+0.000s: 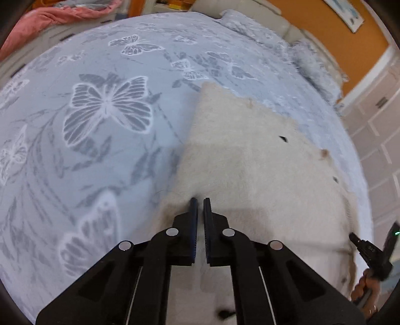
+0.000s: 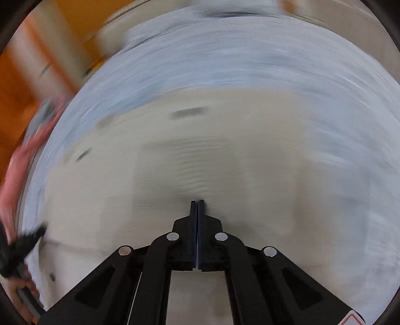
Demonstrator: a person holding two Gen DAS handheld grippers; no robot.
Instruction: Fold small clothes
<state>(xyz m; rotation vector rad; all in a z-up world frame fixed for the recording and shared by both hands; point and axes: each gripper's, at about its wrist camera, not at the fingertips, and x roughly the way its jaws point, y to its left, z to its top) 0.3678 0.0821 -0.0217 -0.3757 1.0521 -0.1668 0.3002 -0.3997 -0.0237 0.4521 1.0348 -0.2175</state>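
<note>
A cream fleece garment (image 1: 250, 160) with small dark marks lies spread on the butterfly-print bedspread (image 1: 107, 105). My left gripper (image 1: 200, 200) hovers over the garment's left part, jaws nearly closed with a narrow gap, nothing visibly between them. The right gripper shows at the far right edge of the left wrist view (image 1: 370, 250), held by a hand. In the right wrist view, heavily motion-blurred, my right gripper (image 2: 197, 201) is shut over the cream garment (image 2: 225, 155); whether it pinches cloth cannot be told. The left gripper appears blurred at the left edge (image 2: 22, 245).
Grey pillows (image 1: 282, 42) lie at the bed's head. A pink blanket (image 1: 50, 17) lies beyond the bed's far left. An orange wall (image 1: 350, 42) and white cabinet doors (image 1: 380, 130) stand to the right.
</note>
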